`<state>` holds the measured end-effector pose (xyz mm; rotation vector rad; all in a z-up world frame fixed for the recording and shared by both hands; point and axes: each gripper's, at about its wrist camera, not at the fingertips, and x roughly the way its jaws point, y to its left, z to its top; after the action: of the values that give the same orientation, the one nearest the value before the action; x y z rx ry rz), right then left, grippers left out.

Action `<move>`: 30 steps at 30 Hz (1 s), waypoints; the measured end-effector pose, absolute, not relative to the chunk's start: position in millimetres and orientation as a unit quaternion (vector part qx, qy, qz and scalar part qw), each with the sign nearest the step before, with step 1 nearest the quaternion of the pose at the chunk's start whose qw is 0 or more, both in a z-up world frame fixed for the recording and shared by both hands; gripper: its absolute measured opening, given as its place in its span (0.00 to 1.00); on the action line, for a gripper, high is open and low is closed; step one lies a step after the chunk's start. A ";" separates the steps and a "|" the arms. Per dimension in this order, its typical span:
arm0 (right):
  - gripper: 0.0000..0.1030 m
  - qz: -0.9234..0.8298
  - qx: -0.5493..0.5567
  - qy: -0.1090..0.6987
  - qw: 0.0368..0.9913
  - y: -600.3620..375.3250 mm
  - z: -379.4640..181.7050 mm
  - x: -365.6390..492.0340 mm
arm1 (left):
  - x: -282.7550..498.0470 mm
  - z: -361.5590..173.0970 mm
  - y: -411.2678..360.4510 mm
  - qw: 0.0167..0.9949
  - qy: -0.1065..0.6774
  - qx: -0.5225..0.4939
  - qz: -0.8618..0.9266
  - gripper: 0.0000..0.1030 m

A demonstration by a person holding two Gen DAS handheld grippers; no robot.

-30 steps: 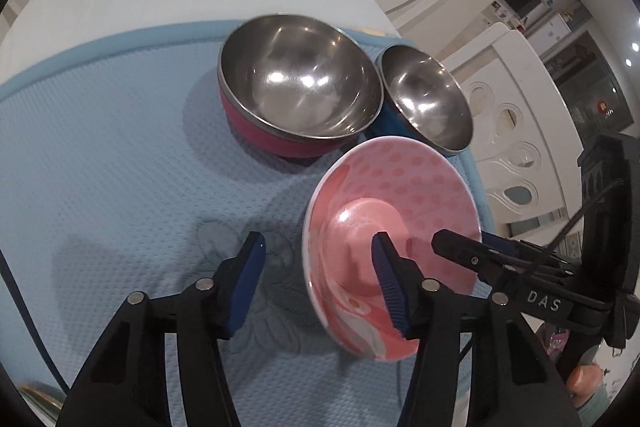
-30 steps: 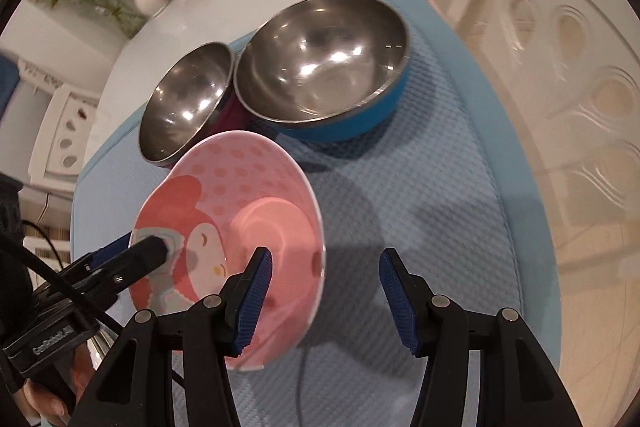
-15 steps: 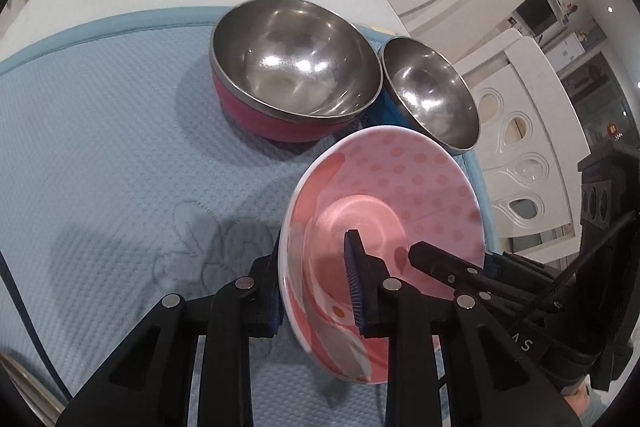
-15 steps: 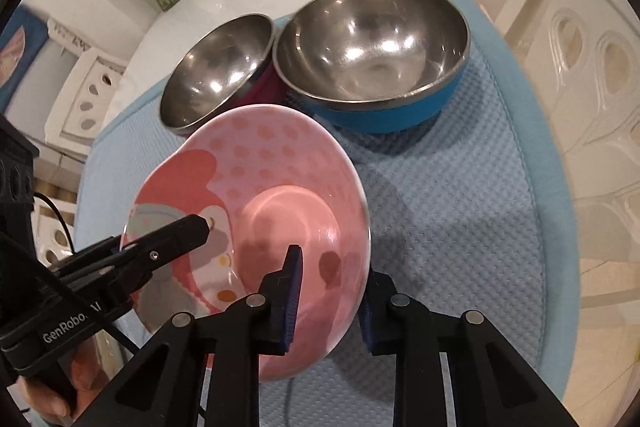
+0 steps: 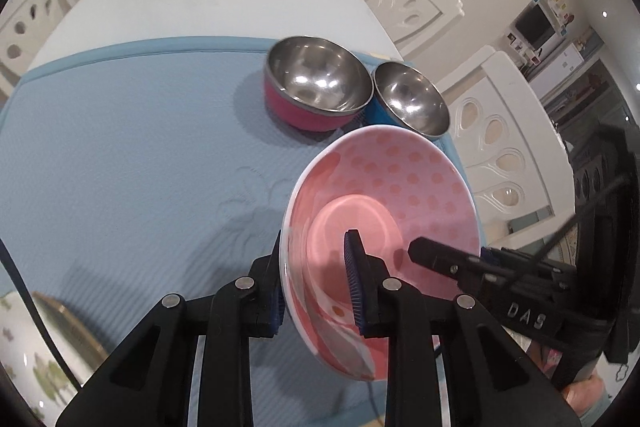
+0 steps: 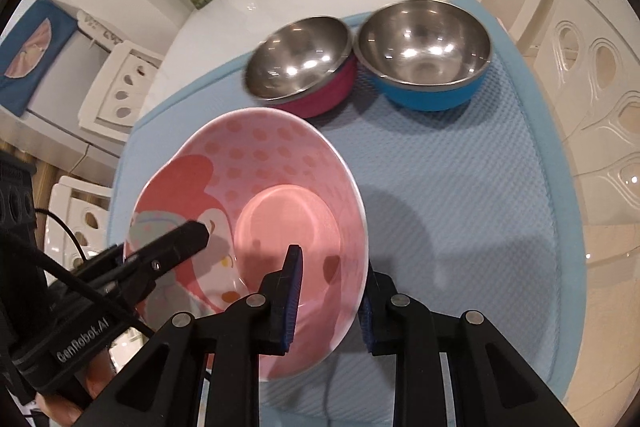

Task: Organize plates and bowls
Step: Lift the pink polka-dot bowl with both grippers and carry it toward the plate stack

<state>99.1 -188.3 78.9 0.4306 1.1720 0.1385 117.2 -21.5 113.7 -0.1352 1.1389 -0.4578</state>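
Between our two grippers is where everything's happening: the left gripper (image 5: 318, 285) has just closed and is pinching one side of the rim of the pink polka-dot bowl with the cartoon print (image 5: 384, 227), one pad inside, one outside, and the right gripper (image 6: 330, 297) has just clamped the opposite side the same way. So we've got the bowl (image 6: 256, 211) held from both sides, tilted, and it looks lifted just off the light blue textured mat (image 5: 132, 155).

Beyond the bowl, further back on the mat, sit the steel bowl with the magenta outside (image 5: 316, 89) and the steel bowl with the blue outside (image 6: 424, 53), touching or nearly so.

Our guess is the pink one gets moved toward a stack or next to those two. Tips for doing it well: keep both hands moving together so the rim doesn't twist out of either pinch, level it before setting down, and approach the steel bowls from above so we don't knock them.
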 end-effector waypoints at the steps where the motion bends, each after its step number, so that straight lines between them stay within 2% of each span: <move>1: 0.23 0.065 0.200 0.547 0.810 -183.0 81.7 97.6 | 112.5 115.3 -15.6 0.815 0.534 -0.067 -0.215 0.22; 10: 0.25 0.046 0.181 0.547 0.816 -134.1 90.0 70.0 | 77.5 102.5 21.0 0.800 0.549 -0.078 -0.228 0.22; 20: 0.25 0.023 0.183 0.575 0.797 -114.4 55.9 61.8 | 76.8 66.0 29.7 0.778 0.577 -0.068 -0.240 0.22; 30: 0.26 0.004 0.208 0.584 0.785 -119.0 38.5 57.7 | 70.2 52.7 25.8 0.769 0.586 -0.057 -0.250 0.22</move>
<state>57.7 -119.0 38.5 0.4492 1.2595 0.0079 70.2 25.8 52.7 -0.1236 1.2707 -0.5419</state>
